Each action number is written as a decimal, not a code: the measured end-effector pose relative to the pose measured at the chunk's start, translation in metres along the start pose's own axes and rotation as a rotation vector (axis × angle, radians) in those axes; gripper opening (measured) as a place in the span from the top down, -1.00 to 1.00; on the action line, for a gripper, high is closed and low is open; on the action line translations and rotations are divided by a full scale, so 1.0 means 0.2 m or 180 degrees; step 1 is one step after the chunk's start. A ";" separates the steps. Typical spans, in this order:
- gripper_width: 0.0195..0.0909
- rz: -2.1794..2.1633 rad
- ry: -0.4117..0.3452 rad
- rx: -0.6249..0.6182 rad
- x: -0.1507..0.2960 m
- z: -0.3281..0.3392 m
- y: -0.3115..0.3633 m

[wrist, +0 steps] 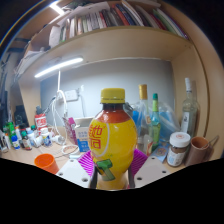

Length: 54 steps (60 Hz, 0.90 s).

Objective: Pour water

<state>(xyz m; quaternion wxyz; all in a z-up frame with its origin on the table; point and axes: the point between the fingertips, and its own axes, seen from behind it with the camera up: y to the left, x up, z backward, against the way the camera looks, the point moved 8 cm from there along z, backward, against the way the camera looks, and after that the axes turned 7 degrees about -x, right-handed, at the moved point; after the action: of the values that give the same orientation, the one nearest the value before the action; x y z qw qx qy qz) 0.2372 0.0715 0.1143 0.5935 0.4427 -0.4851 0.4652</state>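
Single view only, riding on the gripper [113, 166], looking forward along its two fingers. Lens is wide-angle, lines bow outward. Camera sits low, about level with the desk [160, 172], facing the back wall. A yellow bottle [112, 140] stands very near, filling the middle. Farther off: clutter of bottles along the wall, a bookshelf [110, 40] overhead seen from below. No second view to share ground with.

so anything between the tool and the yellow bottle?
Nothing visible. The yellow bottle already sits between the tool's fingers, pads at both its sides; whether they press cannot be told. The orange cup stands apart, off to one side.
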 end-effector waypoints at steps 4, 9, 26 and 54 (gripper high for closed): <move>0.31 0.0016 0.0019 0.0063 -0.03 -0.02 0.02; 0.28 0.0193 0.0002 0.0077 -0.06 -0.05 0.04; 0.19 0.0391 0.0078 0.0111 -0.14 -0.08 0.04; -0.82 0.0277 0.0257 0.0150 -0.14 0.11 -0.01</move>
<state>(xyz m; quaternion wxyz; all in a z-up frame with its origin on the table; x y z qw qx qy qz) 0.2326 0.0468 0.0902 0.5812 0.4159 -0.4685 0.5193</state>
